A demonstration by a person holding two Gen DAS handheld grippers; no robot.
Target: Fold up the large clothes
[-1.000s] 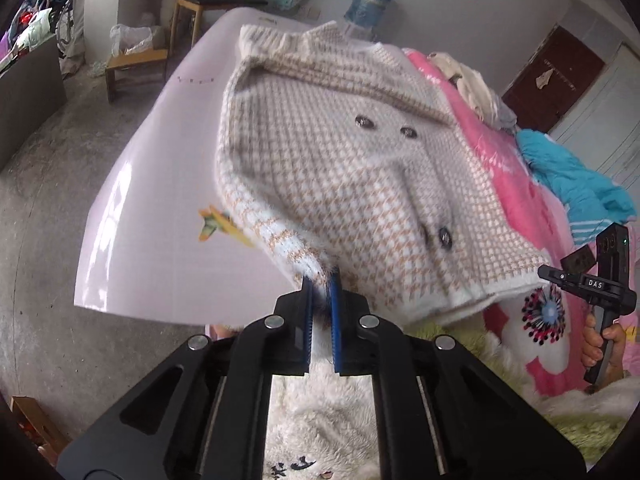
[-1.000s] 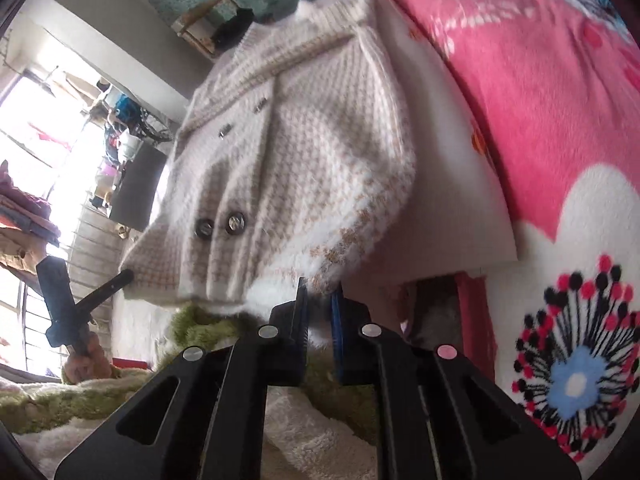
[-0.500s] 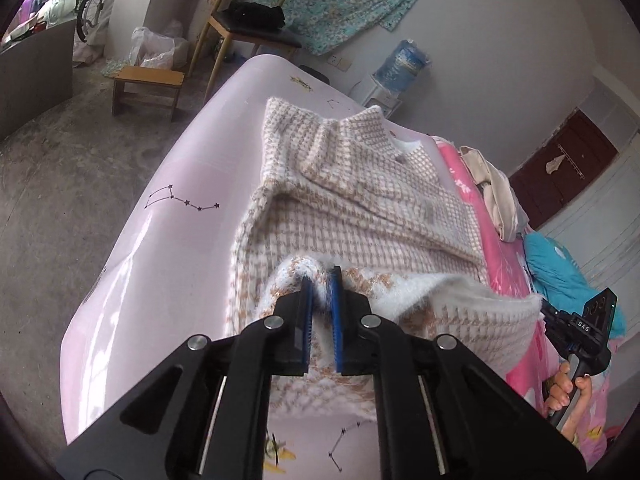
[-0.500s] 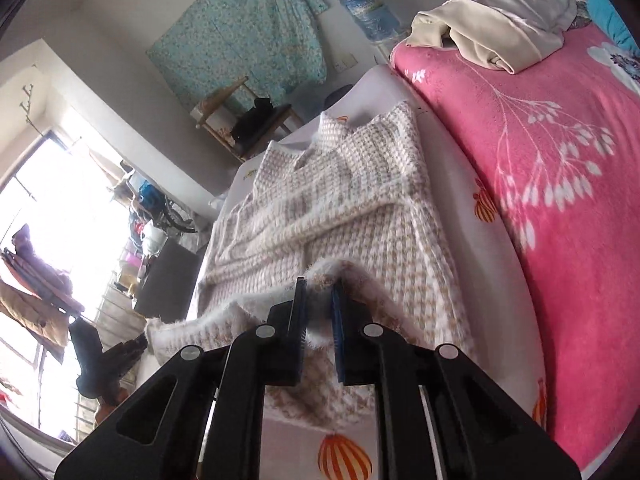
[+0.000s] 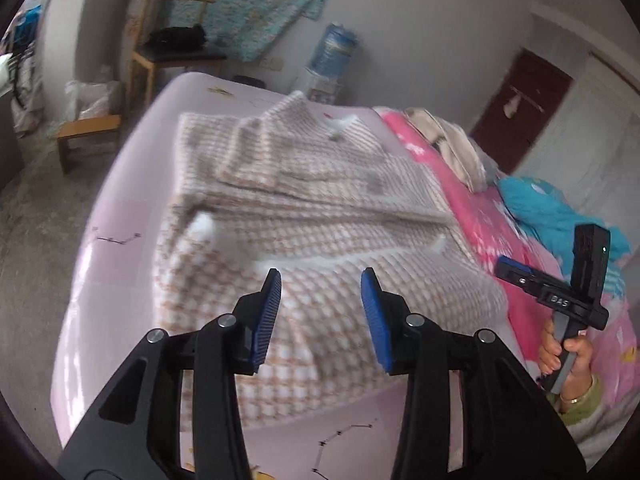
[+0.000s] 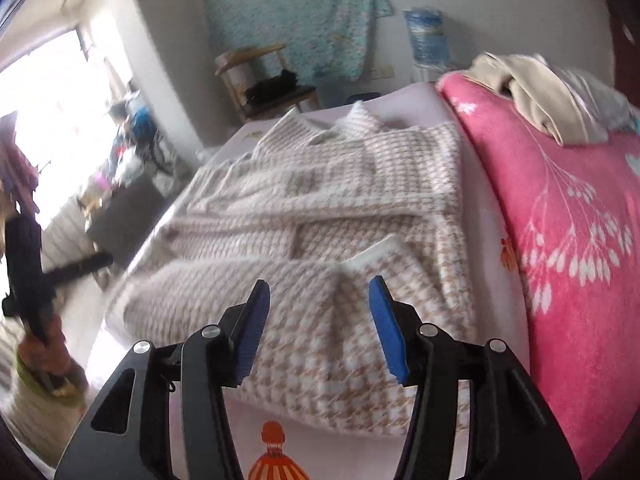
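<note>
- My left gripper [image 5: 321, 280]: jaws apart, just been opening, nothing between them; the houndstooth coat [image 5: 320, 216] lies just beyond.
- My right gripper [image 6: 320, 288]: jaws likewise apart, just opening, empty, above the coat's [image 6: 328, 240] near edge.
- Coat: beige-and-white knit, hem doubled up over the body, collar farthest away, flat on the pale pink sheet [image 5: 120, 208].

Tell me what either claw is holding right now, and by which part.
Nothing. The left claw and right claw have just been opening, with no fabric between their pads; the houndstooth knit cardigan lies folded on the bed, free of both.
</note>
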